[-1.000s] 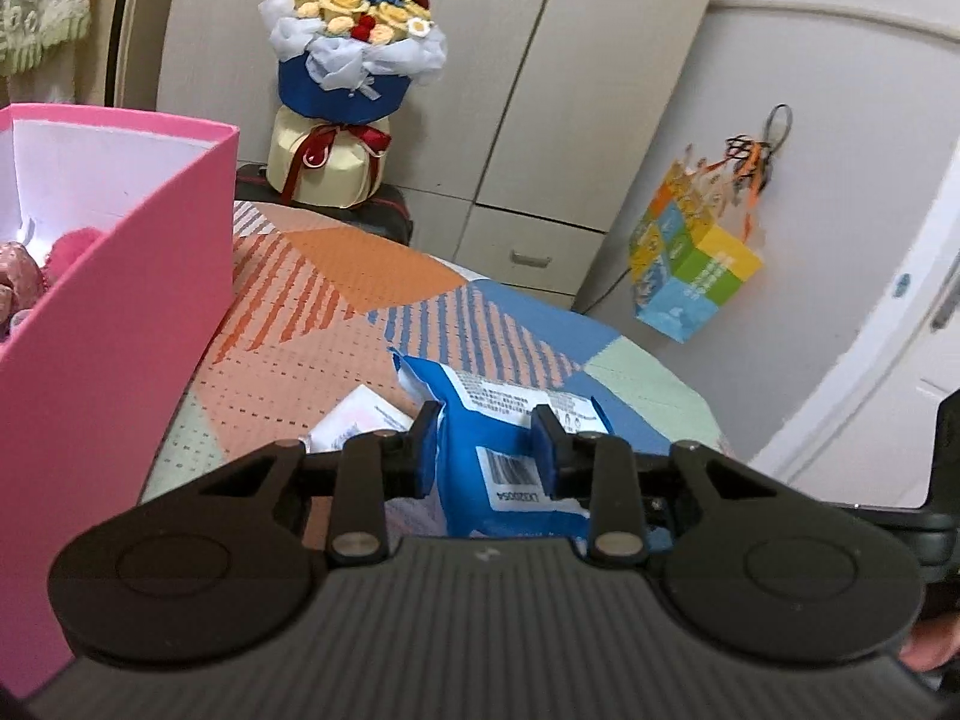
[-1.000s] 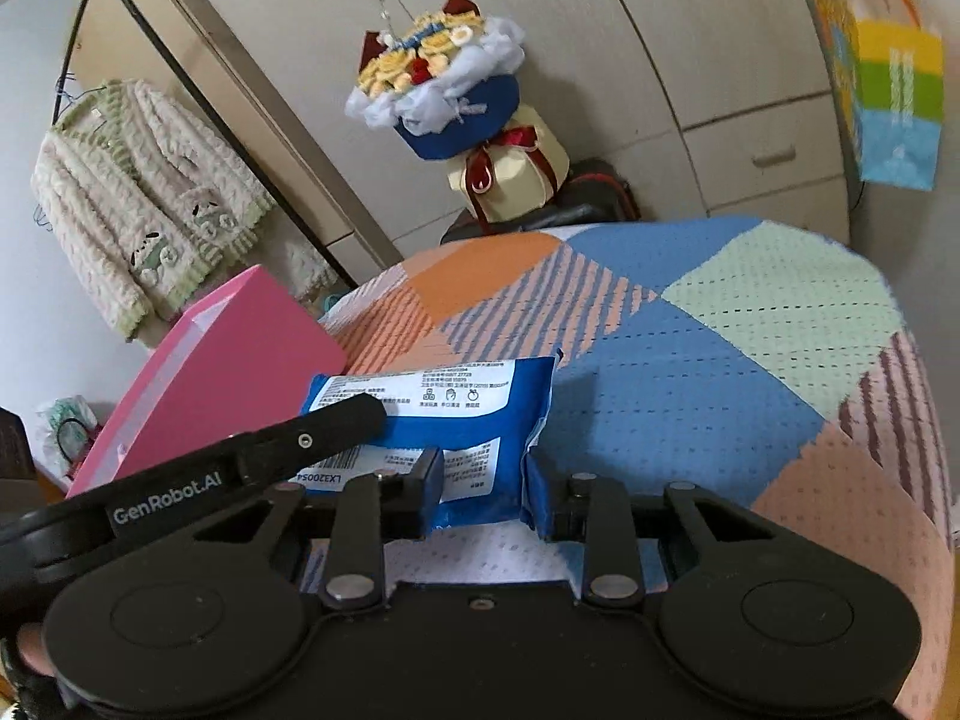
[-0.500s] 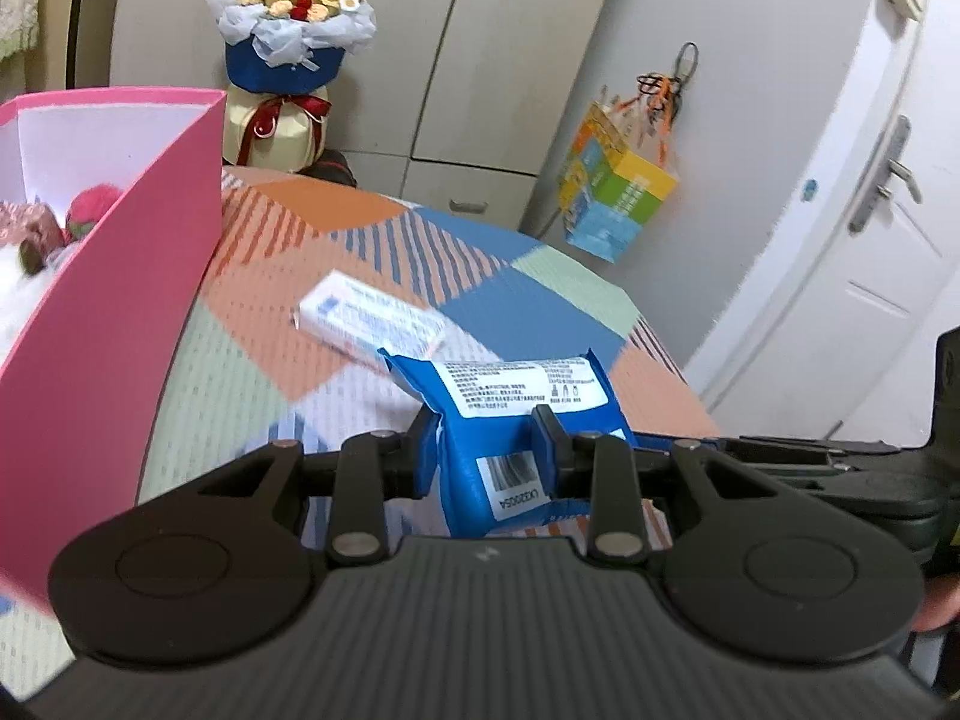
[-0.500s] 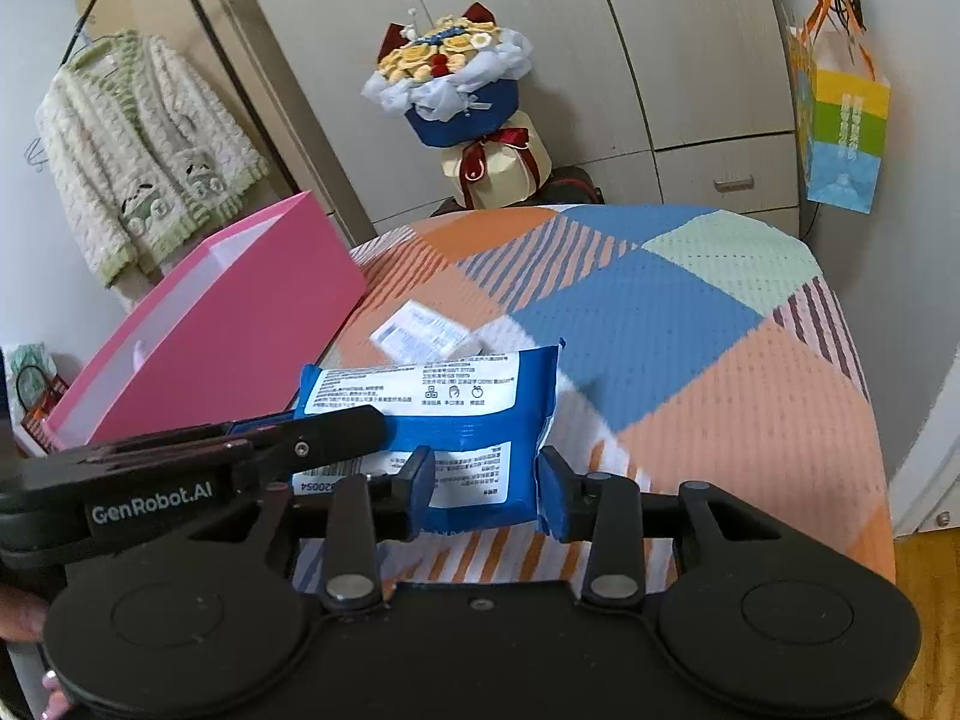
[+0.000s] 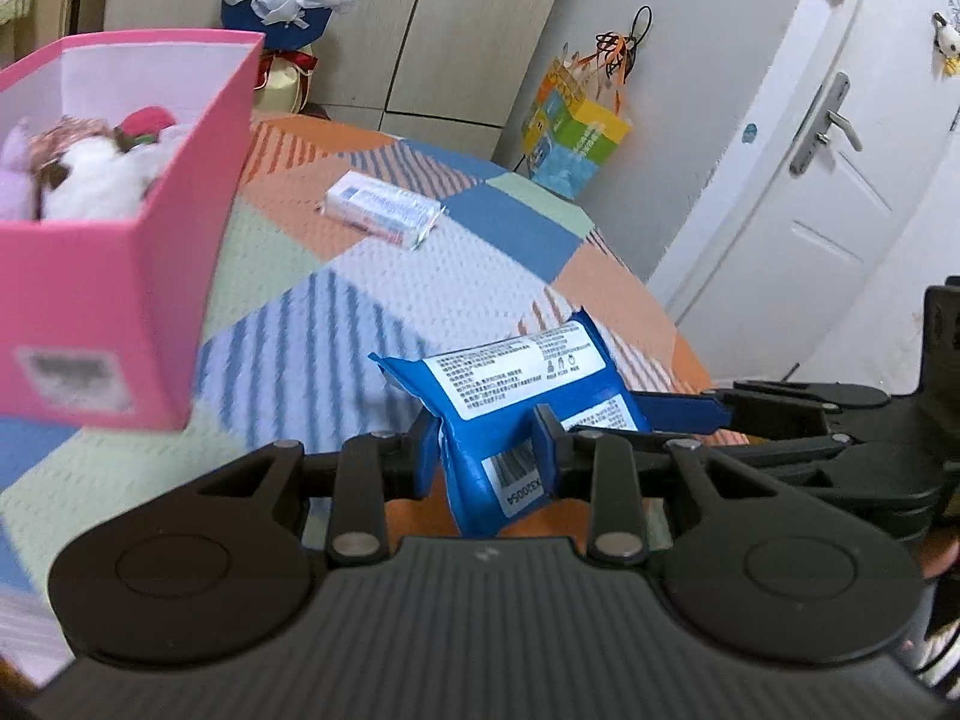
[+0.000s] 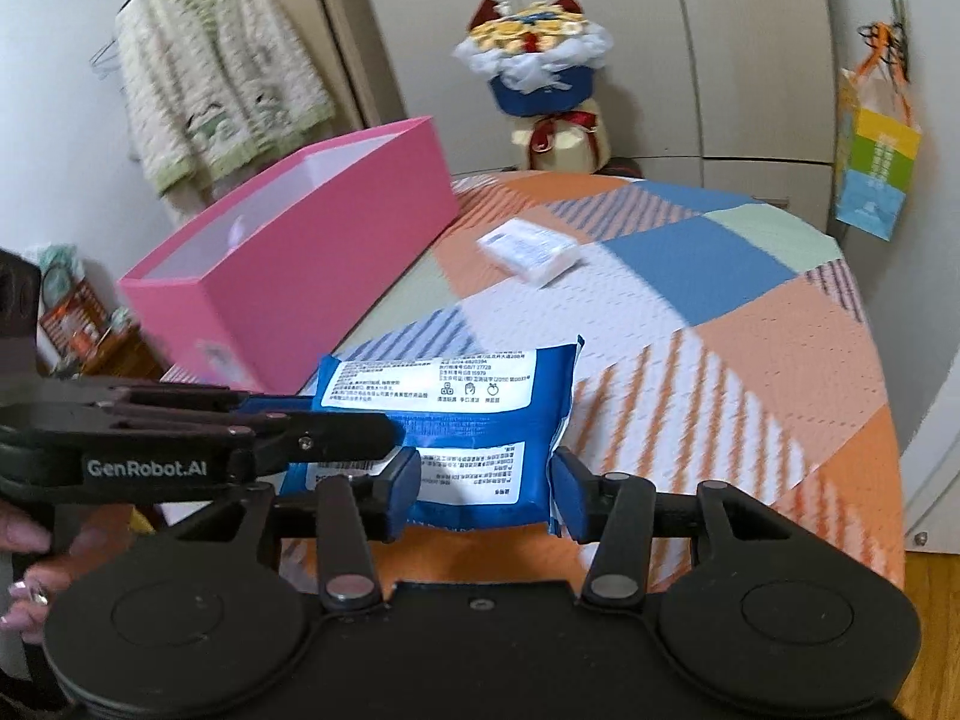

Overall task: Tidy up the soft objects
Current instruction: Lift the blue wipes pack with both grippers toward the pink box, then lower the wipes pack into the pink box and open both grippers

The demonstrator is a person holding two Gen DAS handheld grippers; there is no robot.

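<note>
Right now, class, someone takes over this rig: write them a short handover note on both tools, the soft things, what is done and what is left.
Left tool: shut on the blue packet, held above the table.
Right tool: jaws just been opening, packet between them, pads seemingly off it.
Pink box: plush toys already inside.
White packet: lying on the table.
Left: box both packets.
</note>
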